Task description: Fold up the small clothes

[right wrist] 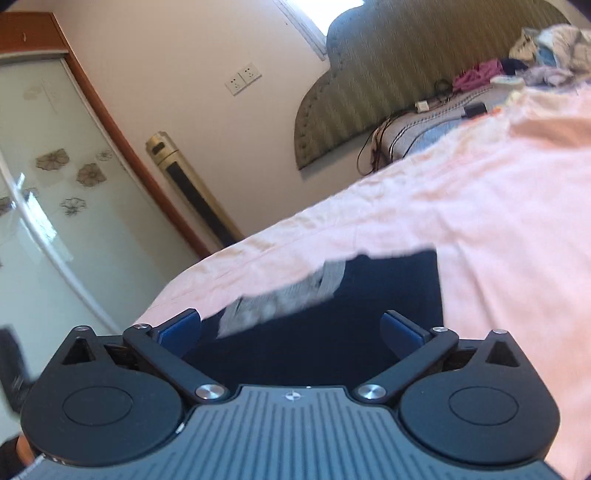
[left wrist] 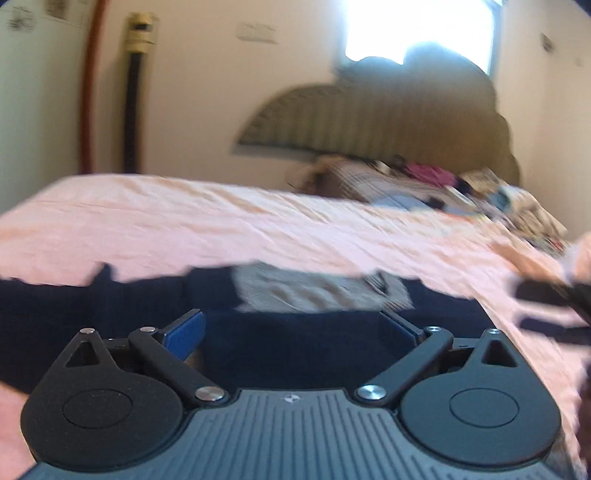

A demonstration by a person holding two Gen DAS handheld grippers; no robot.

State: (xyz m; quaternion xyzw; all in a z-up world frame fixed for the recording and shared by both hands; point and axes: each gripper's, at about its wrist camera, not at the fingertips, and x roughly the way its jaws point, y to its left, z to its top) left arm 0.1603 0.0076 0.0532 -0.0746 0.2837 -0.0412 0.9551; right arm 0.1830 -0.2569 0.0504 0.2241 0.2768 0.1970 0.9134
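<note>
Navy garment (left wrist: pixel 295 347) with grey waistband on pink bedsheet (left wrist: pixel 184 229), no legible writing, both grippers' jaws apart, holding nothing

No words, numbers or brand names can be read in either view. The only sign is a small pale four-pointed emblem (left wrist: pixel 291 398) printed on the ribbed grey body of the left gripper, just behind the jaws; the same emblem (right wrist: pixel 294 396) stands in the same place on the right gripper's body. Papers or stickers (left wrist: pixel 22 16) on the wall at the upper left of the left wrist view carry dark marks, too blurred to make out.
</note>
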